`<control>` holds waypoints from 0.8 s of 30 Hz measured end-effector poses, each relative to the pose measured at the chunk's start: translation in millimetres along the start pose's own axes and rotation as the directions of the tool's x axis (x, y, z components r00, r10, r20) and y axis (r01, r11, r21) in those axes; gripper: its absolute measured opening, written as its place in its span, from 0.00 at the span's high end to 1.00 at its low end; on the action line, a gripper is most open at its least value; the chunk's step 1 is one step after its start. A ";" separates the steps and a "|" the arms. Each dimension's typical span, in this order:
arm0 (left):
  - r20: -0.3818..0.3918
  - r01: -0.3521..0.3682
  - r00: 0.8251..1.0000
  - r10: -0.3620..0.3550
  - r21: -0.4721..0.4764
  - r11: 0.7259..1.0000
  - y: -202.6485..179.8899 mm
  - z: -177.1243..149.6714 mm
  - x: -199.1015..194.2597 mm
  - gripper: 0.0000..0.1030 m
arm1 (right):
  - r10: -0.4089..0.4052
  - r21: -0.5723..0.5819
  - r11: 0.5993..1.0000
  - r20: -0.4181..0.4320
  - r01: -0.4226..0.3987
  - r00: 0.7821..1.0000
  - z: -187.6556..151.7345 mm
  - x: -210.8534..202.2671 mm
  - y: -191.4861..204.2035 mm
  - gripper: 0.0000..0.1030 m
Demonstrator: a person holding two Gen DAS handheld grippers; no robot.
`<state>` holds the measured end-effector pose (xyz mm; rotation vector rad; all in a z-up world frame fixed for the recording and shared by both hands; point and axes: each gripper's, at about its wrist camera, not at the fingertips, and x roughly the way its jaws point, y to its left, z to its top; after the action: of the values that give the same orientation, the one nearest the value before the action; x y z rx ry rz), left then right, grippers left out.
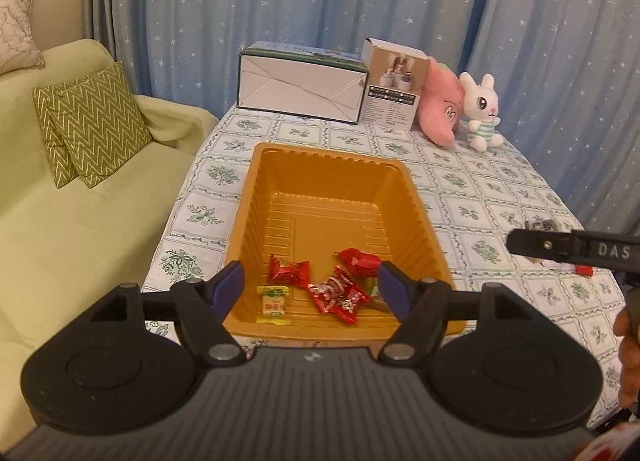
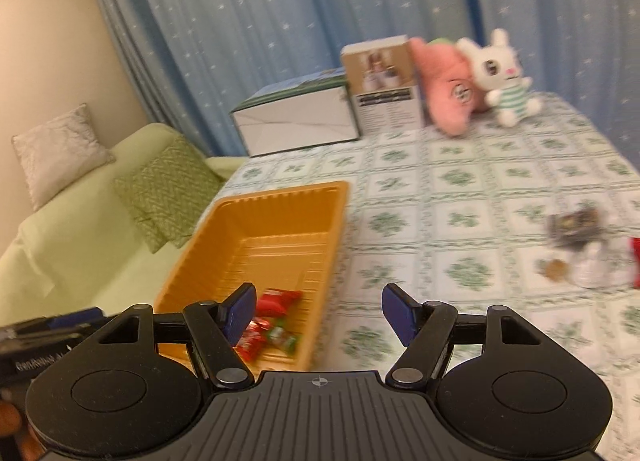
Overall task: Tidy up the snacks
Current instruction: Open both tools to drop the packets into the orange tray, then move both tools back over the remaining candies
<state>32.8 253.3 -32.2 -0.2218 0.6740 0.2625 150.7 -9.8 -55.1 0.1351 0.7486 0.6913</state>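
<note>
An orange plastic tray [image 1: 328,181] stands on the table and holds several red-wrapped candies [image 1: 338,293] and one yellow-wrapped candy [image 1: 273,304] near its front wall. My left gripper [image 1: 312,289] is open and empty, hovering over the tray's near end. My right gripper [image 2: 318,311] is open and empty, above the tablecloth just right of the tray [image 2: 280,197]; it also shows side-on in the left wrist view [image 1: 516,243]. Loose snacks lie at the right: a dark packet [image 2: 576,227], a red wrapper [image 2: 635,261], a clear wrapper [image 2: 592,269] and a small brown piece [image 2: 556,269].
A white and green box [image 1: 300,87], a small product box [image 1: 394,91], a pink plush [image 1: 440,101] and a white bunny plush [image 1: 482,111] stand along the table's far edge before blue curtains. A green sofa [image 1: 80,229] with cushions is left of the table.
</note>
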 end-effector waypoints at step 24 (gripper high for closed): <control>0.026 0.190 0.980 -0.196 0.146 0.971 -118.6 14.2 -36.3 0.16 | -0.214 0.099 0.973 0.073 0.206 0.974 -25.9 -102.5 -93.8 0.32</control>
<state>50.6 139.4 15.7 -0.1430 0.6235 0.0318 129.3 -149.3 -47.3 0.1642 0.7027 0.4471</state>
